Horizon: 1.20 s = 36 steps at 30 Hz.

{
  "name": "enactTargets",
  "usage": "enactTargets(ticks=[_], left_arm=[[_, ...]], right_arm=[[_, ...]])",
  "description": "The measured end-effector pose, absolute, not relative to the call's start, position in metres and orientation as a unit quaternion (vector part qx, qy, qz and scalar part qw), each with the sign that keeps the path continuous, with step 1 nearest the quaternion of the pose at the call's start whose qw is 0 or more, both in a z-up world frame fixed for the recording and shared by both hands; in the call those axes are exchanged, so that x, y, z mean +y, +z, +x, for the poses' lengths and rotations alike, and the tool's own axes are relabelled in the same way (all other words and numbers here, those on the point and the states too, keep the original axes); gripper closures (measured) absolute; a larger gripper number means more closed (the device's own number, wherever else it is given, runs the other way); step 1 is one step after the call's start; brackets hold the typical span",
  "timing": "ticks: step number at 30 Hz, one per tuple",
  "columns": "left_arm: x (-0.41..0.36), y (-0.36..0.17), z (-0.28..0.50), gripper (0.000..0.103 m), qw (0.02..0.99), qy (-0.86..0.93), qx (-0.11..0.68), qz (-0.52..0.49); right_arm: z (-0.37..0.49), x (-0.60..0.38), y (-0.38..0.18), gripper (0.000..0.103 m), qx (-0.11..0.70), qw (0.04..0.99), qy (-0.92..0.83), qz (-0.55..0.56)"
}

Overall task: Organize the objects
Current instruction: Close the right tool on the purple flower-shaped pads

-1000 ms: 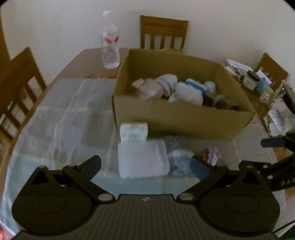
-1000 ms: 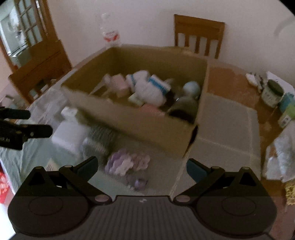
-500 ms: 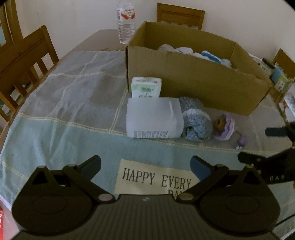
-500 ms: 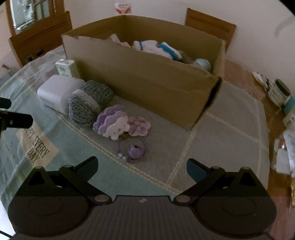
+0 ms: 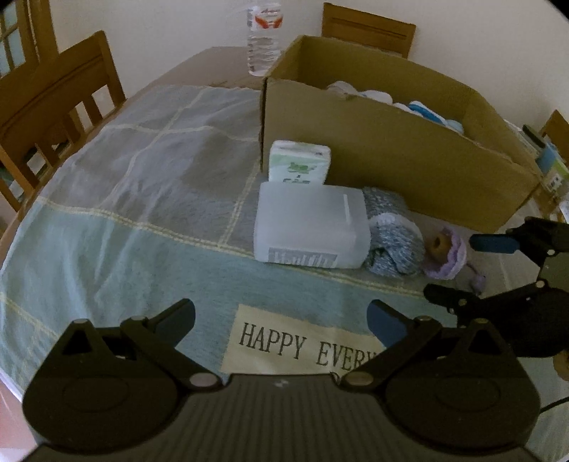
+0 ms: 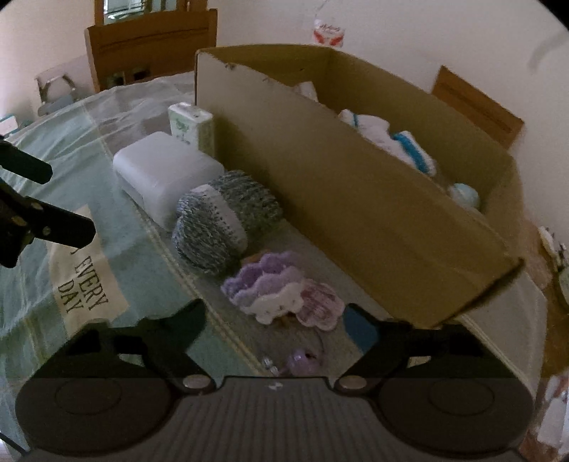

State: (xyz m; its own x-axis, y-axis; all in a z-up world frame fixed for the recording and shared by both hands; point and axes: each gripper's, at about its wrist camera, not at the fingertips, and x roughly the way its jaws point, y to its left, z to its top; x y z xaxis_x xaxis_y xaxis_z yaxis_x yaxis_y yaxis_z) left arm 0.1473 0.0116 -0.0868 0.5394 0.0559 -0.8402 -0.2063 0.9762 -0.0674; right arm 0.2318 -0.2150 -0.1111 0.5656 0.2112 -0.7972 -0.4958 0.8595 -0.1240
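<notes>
Around the worktop: chairs, a bottle, a cloth

A pale green and grey checked cloth [image 5: 117,220] covered the worktop, with a cream patch [image 5: 298,343] reading "HAPPY EVERY". A clear water bottle [image 5: 264,39] with a red label stood upright on bare wood beyond the cloth. Wooden chairs stood at the left [image 5: 60,96] and far side [image 5: 368,28]; small jars and papers [image 5: 549,160] crowded the right edge, too blurred to name.

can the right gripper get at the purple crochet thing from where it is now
Probably yes. The right gripper is open and empty, and the purple crochet piece lies just ahead of its fingertips with nothing over it. The cardboard box stands close on the right, leaving little room there.
</notes>
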Motion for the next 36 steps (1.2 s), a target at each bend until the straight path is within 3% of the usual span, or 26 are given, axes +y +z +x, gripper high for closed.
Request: enactTargets(ticks=[5, 9, 36], left_arm=[[0.015, -0.089, 0.150, 0.001, 0.872, 0.077, 0.475, -0.091], [0.015, -0.089, 0.153, 0.001, 0.873, 0.075, 0.472, -0.093], [0.010, -0.096, 0.211, 0.001, 0.887, 0.053, 0.454, -0.062]], right_arm=[[0.240, -0.210, -0.113, 0.029, 0.411, 0.864, 0.225, -0.184], [0.246, -0.207, -0.110, 0.048, 0.415, 0.859, 0.237, -0.183], [0.239, -0.247, -0.107, 0.047, 0.470, 0.868, 0.121, -0.106]])
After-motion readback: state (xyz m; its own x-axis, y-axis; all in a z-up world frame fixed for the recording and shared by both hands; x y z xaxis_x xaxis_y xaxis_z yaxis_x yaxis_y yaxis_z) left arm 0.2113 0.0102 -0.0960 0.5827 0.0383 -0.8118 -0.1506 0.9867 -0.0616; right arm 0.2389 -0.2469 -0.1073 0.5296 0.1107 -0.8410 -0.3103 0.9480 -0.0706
